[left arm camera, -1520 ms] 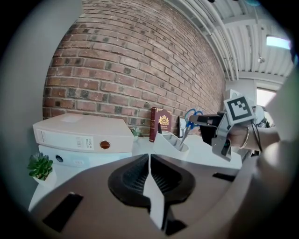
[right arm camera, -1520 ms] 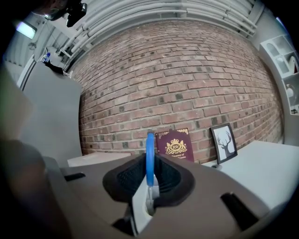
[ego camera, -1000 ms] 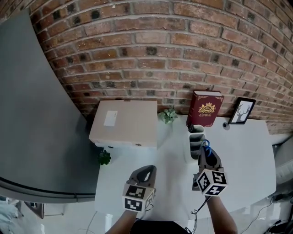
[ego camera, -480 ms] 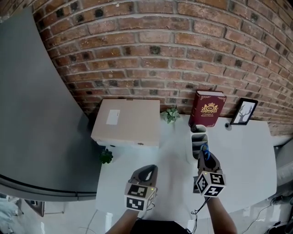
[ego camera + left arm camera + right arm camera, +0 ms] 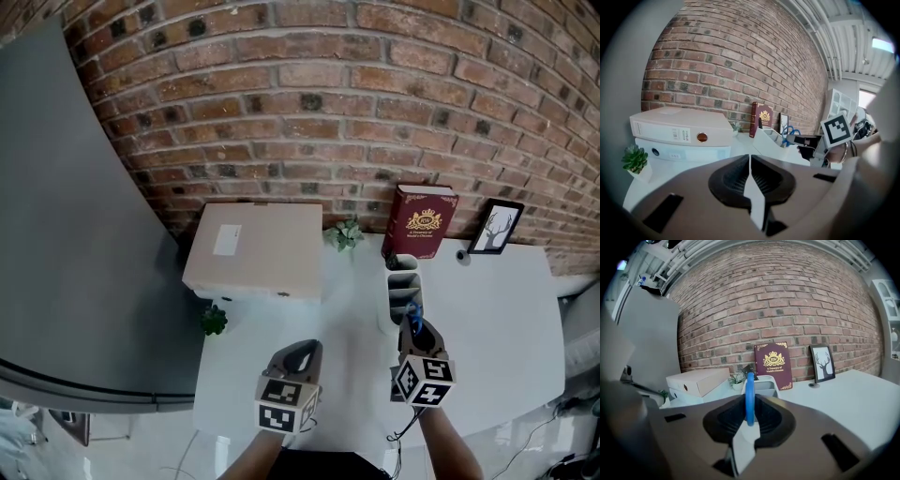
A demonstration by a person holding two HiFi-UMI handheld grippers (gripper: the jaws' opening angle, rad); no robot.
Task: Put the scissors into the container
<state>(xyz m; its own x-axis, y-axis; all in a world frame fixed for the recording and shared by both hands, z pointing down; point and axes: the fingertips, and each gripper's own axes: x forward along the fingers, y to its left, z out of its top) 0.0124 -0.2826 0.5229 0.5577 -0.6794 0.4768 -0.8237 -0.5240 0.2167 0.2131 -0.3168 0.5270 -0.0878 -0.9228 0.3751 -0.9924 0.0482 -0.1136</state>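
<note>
Two sets of tongs are over the white table [image 5: 487,309], and only one is working. The right tongs [image 5: 749,404] are clamped on the blue plastic handle loop of a pair of scissors [image 5: 749,385], which stands edge-on between the dark ribbed pads. The scissors' dark blade end points ahead, toward the white compartmented plastic container [image 5: 401,281]. Gripping the handle this way leaves the blades free, so they can likely go into a slot first.

The container stands toward the far edge of the table, just in front of an upright maroon hardback book with a gold crest [image 5: 419,222]. The scissors hang just short of its near end, above the table and not yet inside any compartment. Finishing the task probably calls for a short carry forward, a lowering of the blades into a slot, and then a release.

The left tongs [image 5: 749,161] are closed with nothing between them. They hover near the table's near edge, well apart from the container, apparently parked out of the way. A beige cardboard file box [image 5: 255,251] lies toward the far left corner and plays no part.
</note>
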